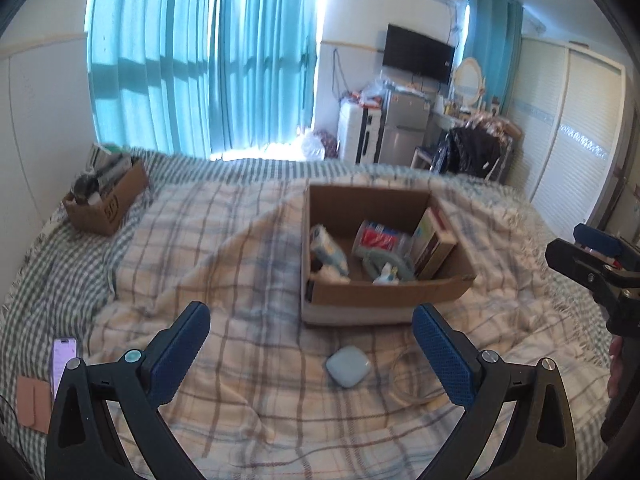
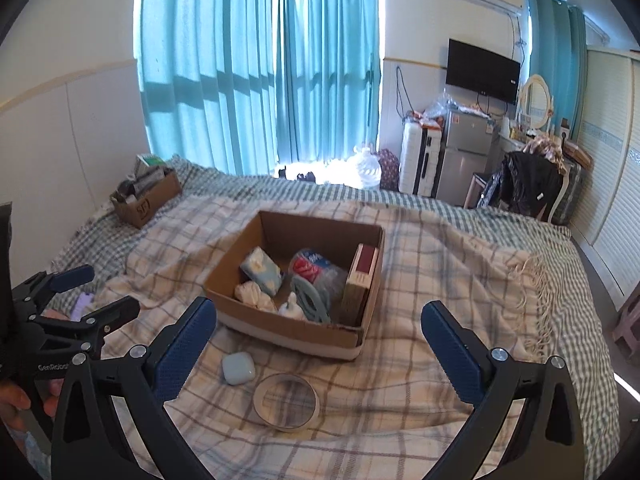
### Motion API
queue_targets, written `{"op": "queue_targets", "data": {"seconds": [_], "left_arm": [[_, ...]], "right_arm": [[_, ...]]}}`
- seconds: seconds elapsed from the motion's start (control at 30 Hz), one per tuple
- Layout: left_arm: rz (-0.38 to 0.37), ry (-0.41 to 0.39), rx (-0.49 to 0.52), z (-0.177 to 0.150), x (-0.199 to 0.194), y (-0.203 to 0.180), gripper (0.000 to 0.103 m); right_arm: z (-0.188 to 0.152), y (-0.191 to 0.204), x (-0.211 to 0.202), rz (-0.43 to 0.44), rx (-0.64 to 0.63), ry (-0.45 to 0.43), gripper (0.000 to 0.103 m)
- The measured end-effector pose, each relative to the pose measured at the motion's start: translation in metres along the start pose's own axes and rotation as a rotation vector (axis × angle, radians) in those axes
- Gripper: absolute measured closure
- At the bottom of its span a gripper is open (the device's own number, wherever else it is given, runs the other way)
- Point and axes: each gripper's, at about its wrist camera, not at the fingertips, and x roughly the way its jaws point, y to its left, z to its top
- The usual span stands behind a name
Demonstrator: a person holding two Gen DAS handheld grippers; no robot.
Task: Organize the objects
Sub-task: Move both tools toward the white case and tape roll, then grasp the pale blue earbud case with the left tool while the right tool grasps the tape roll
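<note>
Left gripper (image 1: 311, 354): jaws spread to full width, nothing between the blue pads (image 1: 444, 356), pointed forward and tilted downward. Right gripper (image 2: 319, 354): likewise wide open and empty, tilted downward at a similar pitch, blue pads (image 2: 184, 344) facing each other across the gap. Seen off to the right of the left gripper, the right one side-on, part of a hand (image 1: 616, 364) on its grip. Seen off to the left of the right gripper, the left one side-on, held by a hand (image 2: 18, 400).
</note>
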Motion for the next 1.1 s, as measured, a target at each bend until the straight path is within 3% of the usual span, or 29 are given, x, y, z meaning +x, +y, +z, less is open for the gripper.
{"op": "queue_targets", "data": {"seconds": [0.2,0.3,0.43,0.6,0.73,0.97,1.1], "left_arm": [[0.025,0.113,-0.053,-0.039,0.048,0.018,0.0],[0.055,0.172,-0.046,-0.061,0.067,0.02,0.0],[0.086,0.275,-0.06,-0.079,0.09,0.021,0.0],[0.047,0.287,-0.111,-0.083,0.095,0.032,0.0],[0.032,0.304,-0.151,-0.086,0.099,0.038,0.0],[0.031,0.298,-0.132,-0.084,0.098,0.034,0.0],[0.034,0.304,-0.135,-0.084,0.099,0.035,0.0]], "right_arm": [[-0.04,0.006,0.071,0.028,0.012,0.147,0.0],[-0.069,0.016,0.106,0.018,-0.029,0.273,0.0],[-0.088,0.023,0.13,0.05,-0.057,0.379,0.0],[-0.102,0.032,0.152,0.064,-0.098,0.487,0.0],[-0.109,0.038,0.161,0.037,-0.116,0.526,0.0],[-0.118,0.051,0.17,0.059,-0.164,0.57,0.001],[-0.123,0.05,0.173,-0.002,-0.184,0.592,0.021]]}}
